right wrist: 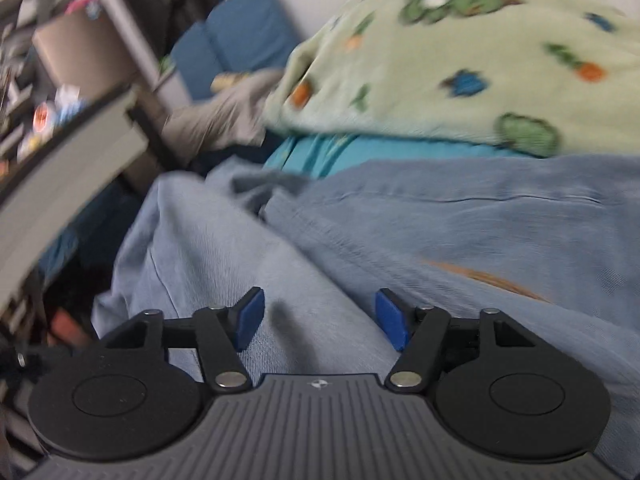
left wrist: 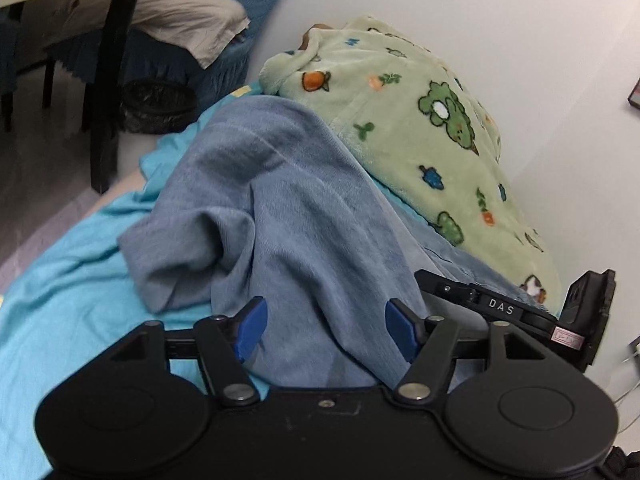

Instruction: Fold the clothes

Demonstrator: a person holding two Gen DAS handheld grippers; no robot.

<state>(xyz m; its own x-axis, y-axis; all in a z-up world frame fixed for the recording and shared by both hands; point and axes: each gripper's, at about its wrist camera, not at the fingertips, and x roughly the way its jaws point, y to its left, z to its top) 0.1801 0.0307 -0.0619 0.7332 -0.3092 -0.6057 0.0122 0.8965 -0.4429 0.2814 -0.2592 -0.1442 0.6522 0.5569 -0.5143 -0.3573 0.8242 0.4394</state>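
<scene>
A blue-grey garment (left wrist: 288, 200) lies bunched on a teal bedsheet (left wrist: 72, 264). A thick fold of it rises into my left gripper (left wrist: 326, 328) and fills the gap between the blue pads (left wrist: 252, 326), with creases drawn toward them. In the right wrist view the same garment (right wrist: 460, 232) spreads flat, and a paler blue layer (right wrist: 208, 240) runs under my right gripper (right wrist: 320, 318). That gripper stands open over the cloth, its pads (right wrist: 390, 320) apart and touching nothing. This view is blurred.
A pale green fleece blanket (left wrist: 420, 120) with cartoon prints is heaped against the white wall (left wrist: 500, 20) behind the garment. A black tool body marked DAS (left wrist: 500, 308) sits at the right. Left of the bed stand a black furniture leg (left wrist: 108, 100), a black bin (left wrist: 156, 106) and a dark blue sofa (right wrist: 240, 36).
</scene>
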